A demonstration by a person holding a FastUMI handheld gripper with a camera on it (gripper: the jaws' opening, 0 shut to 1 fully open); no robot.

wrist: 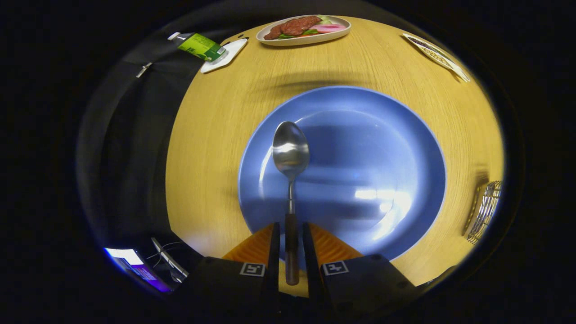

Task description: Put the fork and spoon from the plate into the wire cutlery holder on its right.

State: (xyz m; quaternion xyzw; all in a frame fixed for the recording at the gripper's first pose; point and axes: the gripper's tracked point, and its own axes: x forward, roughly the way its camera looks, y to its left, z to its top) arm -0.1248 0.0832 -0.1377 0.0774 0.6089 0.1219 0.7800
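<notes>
A metal spoon [290, 155] with a dark handle points straight ahead from my gripper [291, 231], whose two fingers press on the handle from both sides. The spoon's bowl hangs over the left half of the blue plate [382, 135], which lies on the round wooden table beneath. The wire cutlery holder [483, 211] stands to the right of the plate, near the table's edge. Inside the plate I see only reflections.
Beyond the blue plate sits an oval dish of food [303, 29]. A green bottle [198, 46] lies by a small white tray [225, 54] at the far left. A patterned flat object [436, 56] rests at the far right.
</notes>
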